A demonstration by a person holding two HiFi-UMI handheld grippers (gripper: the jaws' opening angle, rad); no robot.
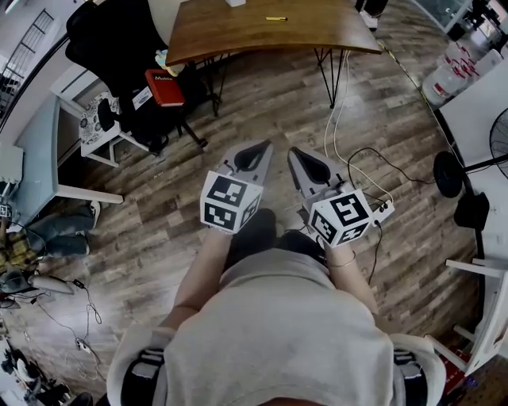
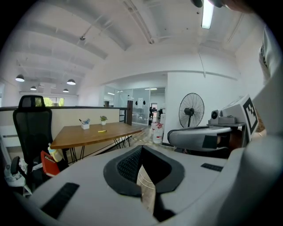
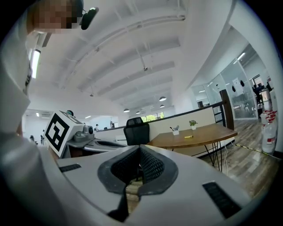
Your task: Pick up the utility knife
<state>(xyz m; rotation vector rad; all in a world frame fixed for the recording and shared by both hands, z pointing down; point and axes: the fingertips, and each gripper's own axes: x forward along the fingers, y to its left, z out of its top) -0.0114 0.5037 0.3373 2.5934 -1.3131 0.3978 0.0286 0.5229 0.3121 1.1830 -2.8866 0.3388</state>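
The utility knife is a small yellow bar lying on the brown wooden table far ahead of me. In the left gripper view the knife is a yellow speck on that table. The right gripper view shows the knife too. My left gripper and right gripper are held side by side above the wooden floor, well short of the table. On each gripper the jaw tips meet, with nothing between them.
A black office chair and a red book stand left of the table. On the table sit a white cup and a small plant. At the right are a floor fan, cables and white furniture.
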